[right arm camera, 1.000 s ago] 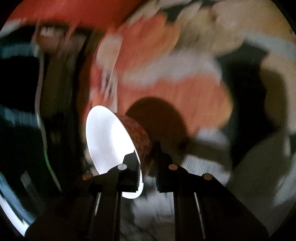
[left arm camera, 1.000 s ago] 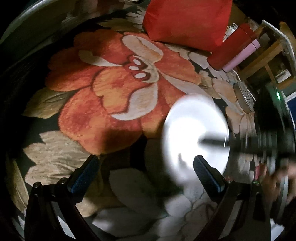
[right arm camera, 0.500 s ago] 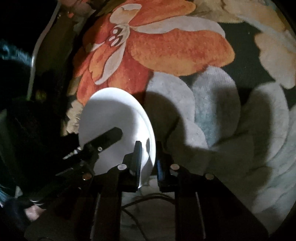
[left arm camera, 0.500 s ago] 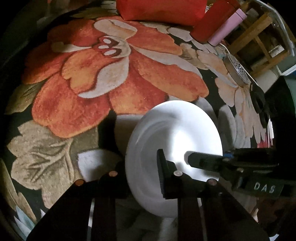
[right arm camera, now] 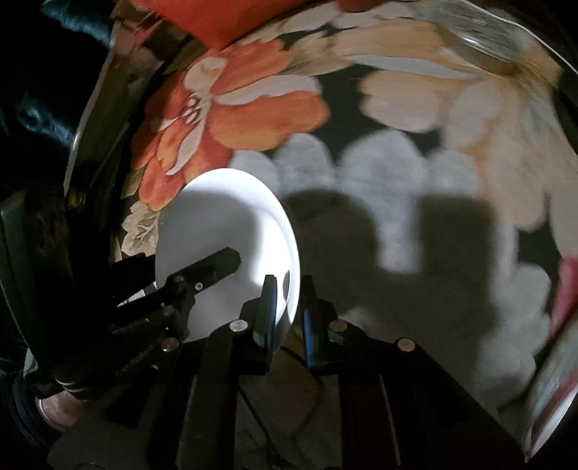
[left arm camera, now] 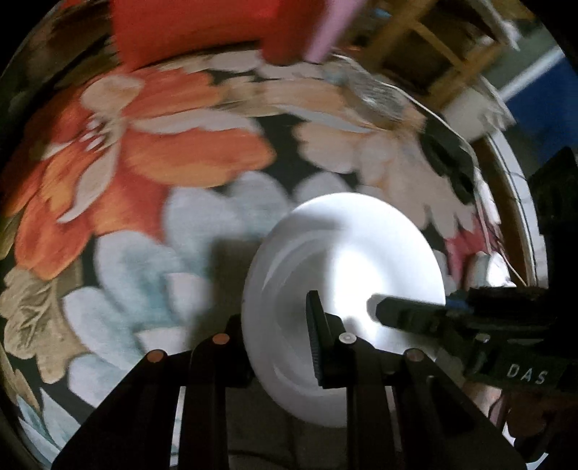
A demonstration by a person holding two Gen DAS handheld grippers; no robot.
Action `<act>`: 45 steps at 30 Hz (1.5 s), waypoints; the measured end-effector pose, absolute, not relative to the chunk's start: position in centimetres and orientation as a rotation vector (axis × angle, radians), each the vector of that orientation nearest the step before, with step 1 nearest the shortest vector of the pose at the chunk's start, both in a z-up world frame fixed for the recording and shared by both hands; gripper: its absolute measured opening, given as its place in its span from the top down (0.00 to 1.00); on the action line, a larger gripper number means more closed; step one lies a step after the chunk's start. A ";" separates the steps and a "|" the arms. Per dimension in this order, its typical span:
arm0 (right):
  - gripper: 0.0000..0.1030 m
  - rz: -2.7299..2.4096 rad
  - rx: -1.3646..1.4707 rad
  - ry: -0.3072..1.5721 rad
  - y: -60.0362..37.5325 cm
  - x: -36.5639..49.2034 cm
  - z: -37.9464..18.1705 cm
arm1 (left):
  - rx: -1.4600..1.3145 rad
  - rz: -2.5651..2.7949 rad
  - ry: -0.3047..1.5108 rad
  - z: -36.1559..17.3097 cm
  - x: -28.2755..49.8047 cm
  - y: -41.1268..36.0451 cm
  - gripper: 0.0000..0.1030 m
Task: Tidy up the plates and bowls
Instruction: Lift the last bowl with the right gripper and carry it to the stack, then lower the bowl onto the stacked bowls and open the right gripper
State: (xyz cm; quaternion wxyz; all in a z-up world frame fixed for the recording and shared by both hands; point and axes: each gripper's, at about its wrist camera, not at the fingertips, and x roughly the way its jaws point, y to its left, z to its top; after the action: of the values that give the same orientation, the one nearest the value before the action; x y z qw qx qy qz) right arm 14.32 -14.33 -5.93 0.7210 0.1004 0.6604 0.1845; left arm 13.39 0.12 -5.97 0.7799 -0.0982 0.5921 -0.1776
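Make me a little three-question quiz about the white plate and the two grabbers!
1. True or false: only one gripper grips the white plate.
2. What lies under everything: A) bare wood, B) flowered cloth, C) tiles?
3. What colour is the big bag at the far edge?

Key: 1. False: the left gripper and the right gripper each clamp its rim. 2. B. 3. Red.

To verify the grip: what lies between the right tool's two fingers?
The rim of the white plate, pinched by the right tool; the right wrist view shows it.
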 end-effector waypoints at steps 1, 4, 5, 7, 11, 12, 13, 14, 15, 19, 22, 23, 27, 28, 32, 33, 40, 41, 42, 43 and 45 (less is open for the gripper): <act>0.87 0.392 0.239 1.457 -15.5 13.8 -5.5 | -0.194 -0.411 1.276 -5.4 13.1 -1.2 0.78; 0.87 0.329 0.313 1.446 -18.7 12.0 -4.6 | -0.152 -0.470 1.267 -4.1 12.2 -4.4 0.78; 0.87 0.309 0.340 1.443 -19.9 11.4 -4.4 | -0.134 -0.493 1.266 -3.7 11.9 -5.8 0.78; 0.87 0.274 0.378 1.437 -21.8 10.2 -4.0 | -0.105 -0.525 1.267 -3.2 11.2 -7.7 0.78; 0.87 0.212 0.440 1.404 -25.6 7.9 -3.2 | -0.050 -0.587 1.275 -2.6 10.2 -11.9 0.78; 0.87 0.200 0.456 1.398 -26.4 7.4 -3.1 | -0.039 -0.599 1.277 -2.4 9.9 -12.9 0.78; 0.87 0.184 0.479 1.390 -27.4 6.9 -3.0 | -0.032 -0.608 1.279 -2.3 9.8 -13.9 0.78; 0.87 0.175 0.492 1.387 -28.1 6.5 -2.9 | -0.024 -0.619 1.280 -2.2 9.6 -14.8 0.78; 0.87 0.161 0.505 1.383 -29.1 6.1 -2.8 | -0.012 -0.631 1.280 -2.1 9.5 -15.8 0.78; 0.87 0.121 0.540 1.370 -32.2 5.2 -2.7 | 0.006 -0.662 1.288 -2.1 9.2 -19.1 0.78; 0.87 0.088 0.560 1.347 -34.8 4.5 -2.3 | 0.024 -0.695 1.298 -2.1 8.9 -21.9 0.78; 0.87 0.077 0.567 1.339 -35.8 4.2 -2.1 | 0.026 -0.702 1.298 -2.0 8.7 -22.5 0.78; 0.87 0.020 0.604 1.307 -39.1 3.0 -1.4 | 0.044 -0.753 1.295 -1.4 7.9 -26.1 0.78; 0.87 0.008 0.609 1.302 -39.7 2.7 -1.2 | 0.048 -0.768 1.294 -1.3 7.6 -27.1 0.78; 0.87 -0.054 0.631 1.280 -42.6 1.1 -0.7 | 0.074 -0.830 1.311 -1.3 6.5 -30.7 0.78; 0.87 -0.071 0.637 1.278 -43.3 0.7 -0.7 | 0.081 -0.839 1.314 -1.4 6.4 -31.4 0.78; 0.89 -0.163 0.664 1.272 -47.3 -1.2 -1.7 | 0.177 -0.893 1.362 -2.9 5.1 -35.3 0.76; 0.89 -0.174 0.663 1.280 -47.5 -1.2 -2.1 | 0.172 -0.895 1.372 -3.2 5.1 -35.2 0.73; 0.90 -0.182 0.669 1.284 -47.8 -1.3 -2.4 | 0.147 -0.905 1.370 -3.2 5.2 -35.0 0.69; 0.91 -0.179 0.678 1.277 -48.0 -1.4 -2.5 | 0.138 -0.915 1.370 -3.1 5.3 -34.9 0.66; 0.92 -0.175 0.661 1.281 -47.9 -1.4 -2.6 | 0.146 -0.928 1.355 -2.8 5.2 -35.0 0.42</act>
State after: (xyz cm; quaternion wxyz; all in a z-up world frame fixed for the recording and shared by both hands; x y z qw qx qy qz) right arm -1.35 -47.94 -2.60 0.7479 0.3021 0.5856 -0.0801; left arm 5.18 -34.97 -2.85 0.6789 0.0652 0.6033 -0.4133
